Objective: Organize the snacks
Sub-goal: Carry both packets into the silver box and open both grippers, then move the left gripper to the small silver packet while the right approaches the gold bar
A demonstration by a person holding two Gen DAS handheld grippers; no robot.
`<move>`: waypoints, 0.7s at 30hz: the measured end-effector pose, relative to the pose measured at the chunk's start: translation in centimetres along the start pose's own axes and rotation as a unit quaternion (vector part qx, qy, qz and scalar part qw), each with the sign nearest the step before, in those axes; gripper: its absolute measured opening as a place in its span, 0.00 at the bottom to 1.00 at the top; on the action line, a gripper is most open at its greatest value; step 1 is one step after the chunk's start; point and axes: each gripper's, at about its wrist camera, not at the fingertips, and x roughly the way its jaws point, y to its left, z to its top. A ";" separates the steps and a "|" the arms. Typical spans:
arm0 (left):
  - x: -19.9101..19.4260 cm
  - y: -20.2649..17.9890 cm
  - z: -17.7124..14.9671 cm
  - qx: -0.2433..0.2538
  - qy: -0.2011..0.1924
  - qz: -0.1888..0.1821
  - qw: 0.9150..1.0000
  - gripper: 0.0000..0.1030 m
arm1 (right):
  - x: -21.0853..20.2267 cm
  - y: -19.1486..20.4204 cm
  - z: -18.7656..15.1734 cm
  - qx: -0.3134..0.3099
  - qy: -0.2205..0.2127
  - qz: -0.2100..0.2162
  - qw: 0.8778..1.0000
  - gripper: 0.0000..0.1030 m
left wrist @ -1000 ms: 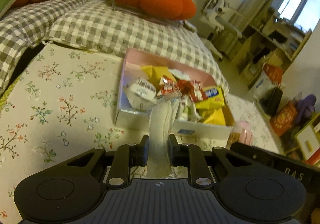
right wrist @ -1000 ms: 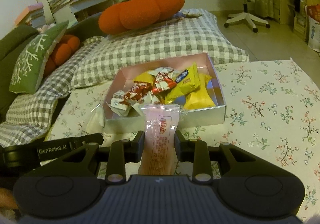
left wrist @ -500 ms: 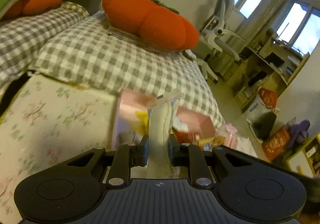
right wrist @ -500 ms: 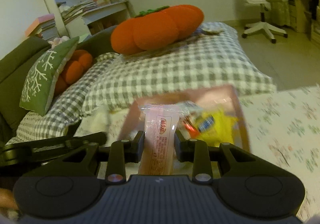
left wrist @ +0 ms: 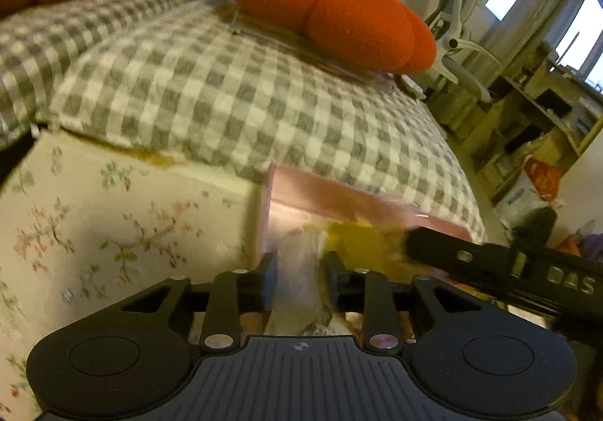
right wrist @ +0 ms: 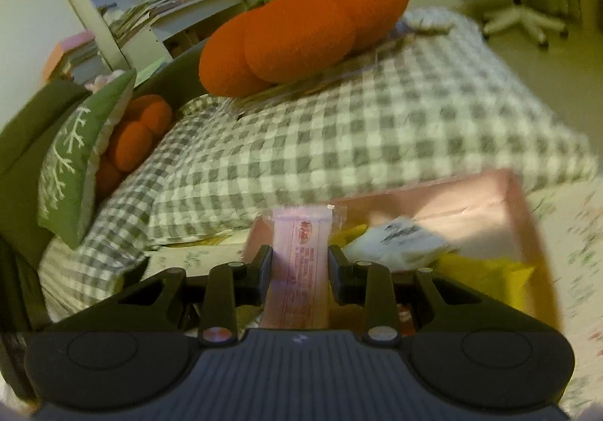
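A: Where's our left gripper (left wrist: 301,266) w/ its snack?

B: We've got the pale wrapped snack (left wrist: 299,281) standing up between the left fingers (left wrist: 265,279), over the near-left corner of the pink box (left wrist: 339,195). The jaws have just been opening. The pic's blurred, so we think the pads have likely come off the wrapper, but it's still between them.

A: And the right gripper (right wrist: 299,266)?

B: Jaws clamped on the pink sachet (right wrist: 301,259), one pad each side. It sticks up past the tips w/ red print facing us, and sits over the box's near-left part in the right wrist view.

A: What's in the box already?

B: We see a yellow packet (right wrist: 486,278) toward the near-right corner & a white printed packet (right wrist: 399,240) mid-box. From the left wrist it's just a yellow smear.

A: Surroundings?

B: Box sits on the floral cloth (left wrist: 113,225), its far edge against the checked cushion (left wrist: 233,97), w/ the orange pumpkin pillow (left wrist: 324,6) on top of that. Right gripper's arm crosses the left view's right edge.
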 end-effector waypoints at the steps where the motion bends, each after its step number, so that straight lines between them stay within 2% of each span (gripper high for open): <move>1: -0.2 0.1 -0.2 -0.003 0.000 -0.004 1.000 0.29 | 0.2 0.2 -0.2 0.000 -0.002 -0.005 1.000 0.29; 3: -1.0 0.0 -0.3 -0.002 -0.005 -0.009 1.000 0.36 | 0.0 0.4 -0.3 0.006 -0.015 -0.012 1.000 0.35; 5: -2.2 -0.2 -0.4 0.005 -0.015 -0.010 1.000 0.50 | -0.8 0.2 -0.4 0.023 -0.028 -0.004 0.999 0.54; 6: -2.8 -0.3 -0.5 0.007 -0.021 -0.004 1.000 0.61 | -1.4 0.1 -0.5 0.031 -0.035 -0.003 0.999 0.56; 7: -3.5 -0.4 -0.6 0.010 -0.027 0.002 1.000 0.64 | -1.9 -0.1 -0.6 0.037 -0.038 -0.005 0.999 0.57; 11: -6.1 -0.3 -1.1 -0.003 -0.031 0.009 0.999 0.67 | -3.8 -0.7 -1.9 0.061 -0.031 -0.016 0.998 0.58; 14: -8.1 -0.5 -2.7 -0.007 -0.028 0.030 0.999 0.72 | -5.7 -1.0 -4.0 0.068 -0.023 -0.029 0.997 0.61; 17: -9.6 -1.0 -4.4 0.000 -0.020 0.044 0.999 0.72 | -7.8 -1.1 -5.4 0.077 -0.028 -0.042 0.996 0.62; 21: -11.9 -1.5 -6.1 -0.005 -0.023 0.039 0.999 0.77 | -11.2 -0.2 -6.2 0.068 -0.055 -0.045 0.995 0.64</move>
